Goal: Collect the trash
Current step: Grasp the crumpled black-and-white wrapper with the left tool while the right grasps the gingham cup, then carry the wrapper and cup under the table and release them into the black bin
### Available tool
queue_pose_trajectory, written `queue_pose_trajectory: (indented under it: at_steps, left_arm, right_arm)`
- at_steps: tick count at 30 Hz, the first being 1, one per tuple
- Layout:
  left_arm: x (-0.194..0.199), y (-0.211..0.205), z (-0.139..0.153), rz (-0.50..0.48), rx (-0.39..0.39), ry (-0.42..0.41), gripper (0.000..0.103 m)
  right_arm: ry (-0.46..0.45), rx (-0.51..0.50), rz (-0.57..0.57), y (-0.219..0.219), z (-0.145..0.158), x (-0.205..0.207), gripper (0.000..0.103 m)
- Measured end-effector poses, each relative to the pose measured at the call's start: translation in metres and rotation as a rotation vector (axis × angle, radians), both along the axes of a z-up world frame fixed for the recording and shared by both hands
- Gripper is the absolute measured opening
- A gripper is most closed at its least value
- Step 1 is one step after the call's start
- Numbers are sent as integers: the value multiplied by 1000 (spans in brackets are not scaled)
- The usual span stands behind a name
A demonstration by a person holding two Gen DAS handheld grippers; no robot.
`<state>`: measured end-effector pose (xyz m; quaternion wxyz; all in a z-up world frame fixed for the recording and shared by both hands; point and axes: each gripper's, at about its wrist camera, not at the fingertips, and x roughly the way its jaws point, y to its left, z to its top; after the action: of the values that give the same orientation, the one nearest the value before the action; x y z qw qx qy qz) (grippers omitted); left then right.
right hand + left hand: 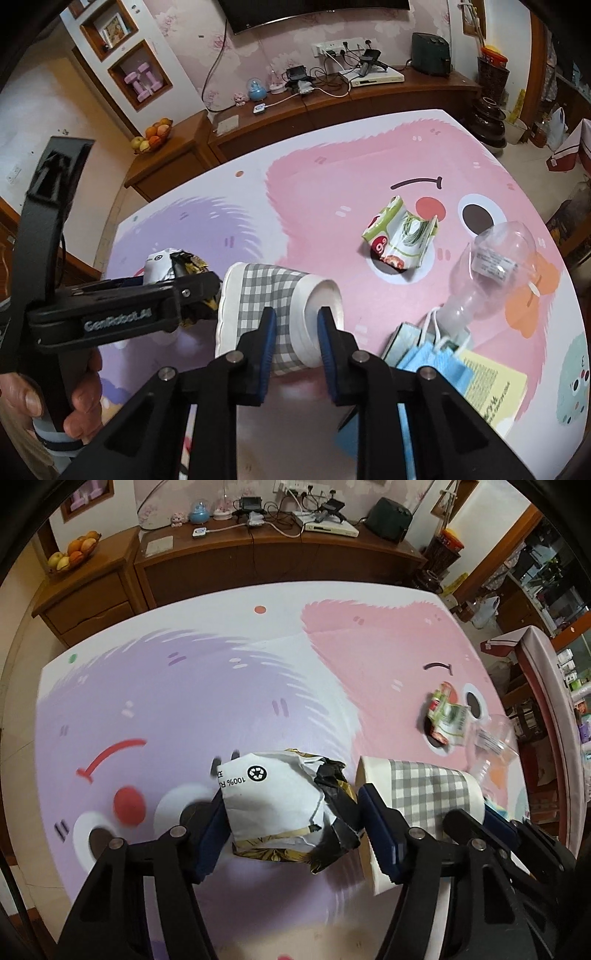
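The table (207, 686), covered by a pink and lilac cartoon-printed cloth, fills both views beneath the grippers. Beyond the fingertips of both grippers, across the table, a wooden sideboard (369, 99) runs along the wall.

The grey-checked paper cup (266, 295) lies on its side, its base end squeezed between the right gripper (295, 332) pads, which are clenched on it. In the left wrist view the cup sits just right of the left gripper's right finger. A clear plastic bottle (495, 266) lies ahead and to the right of the right jaws, neck pointing back toward them. Blue face masks (439, 358) rest just right of the right finger, by the bottle's neck, with a yellow printed leaflet (491, 387) beside them.

The left gripper (291, 819) clasps a crumpled white, black and gold wrapper (288, 805) between its blue pads, both sides touching it. A green and red crumpled packet (400, 236) lies on the pink patch, well ahead of the right jaws and apart from the cup.
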<state>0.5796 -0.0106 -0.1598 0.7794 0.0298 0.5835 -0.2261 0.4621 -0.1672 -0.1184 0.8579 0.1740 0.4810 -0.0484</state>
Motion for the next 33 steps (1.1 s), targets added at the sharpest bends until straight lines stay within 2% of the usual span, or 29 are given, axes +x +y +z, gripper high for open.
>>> queue_pose_trajectory:
  at_steps: [11,22,27,33]
  left_arm:
    - [-98,29,67,-16,10,-78,66]
    - [-255,21,126,47,28,-202,66]
    - [-328,9,133,99,38,-235,66]
    - [-404,-4,124,141,40,-216,66]
  right_arm:
    - [-53,50,63,12,34,-75,22]
    - [-119,100,159,-6,64,-208,22]
    - [-133,139,205,-23,65,-271,22]
    - [-101,193,241,-44,53,-335,22]
